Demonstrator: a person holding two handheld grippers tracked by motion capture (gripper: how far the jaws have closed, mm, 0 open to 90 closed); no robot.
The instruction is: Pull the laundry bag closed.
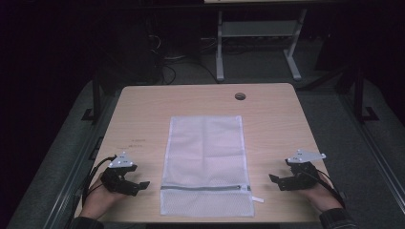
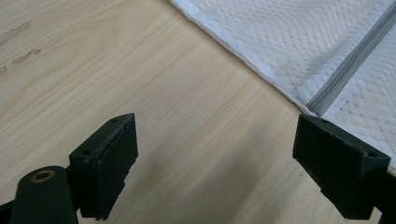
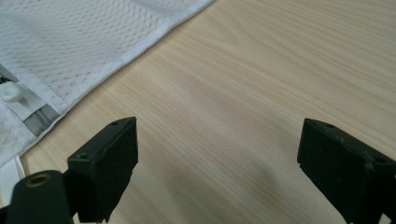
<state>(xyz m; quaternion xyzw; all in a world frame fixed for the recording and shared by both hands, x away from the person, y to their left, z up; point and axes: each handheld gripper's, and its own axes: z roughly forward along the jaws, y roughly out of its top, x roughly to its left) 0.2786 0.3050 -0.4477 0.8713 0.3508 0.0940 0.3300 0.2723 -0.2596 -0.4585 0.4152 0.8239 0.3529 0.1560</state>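
A white mesh laundry bag point(image 1: 205, 164) lies flat in the middle of the wooden table point(image 1: 143, 119), its grey zipper point(image 1: 203, 188) running across near the front edge. My left gripper point(image 1: 138, 186) rests low over bare wood to the bag's left, open with nothing between its jaws. In the left gripper view point(image 2: 215, 154) the mesh bag point(image 2: 299, 42) and zipper end point(image 2: 348, 70) lie just ahead on the right. My right gripper point(image 1: 275, 180) sits to the bag's right, open and empty. In the right gripper view point(image 3: 217, 154) the bag point(image 3: 70, 42) and white zipper pull point(image 3: 10, 93) are at the left.
A round cable hole point(image 1: 239, 96) sits near the table's far edge. Beyond the table stand a grey desk frame point(image 1: 258, 43) and cables on a dark floor. Faint marks point(image 1: 138, 140) show on the wood left of the bag.
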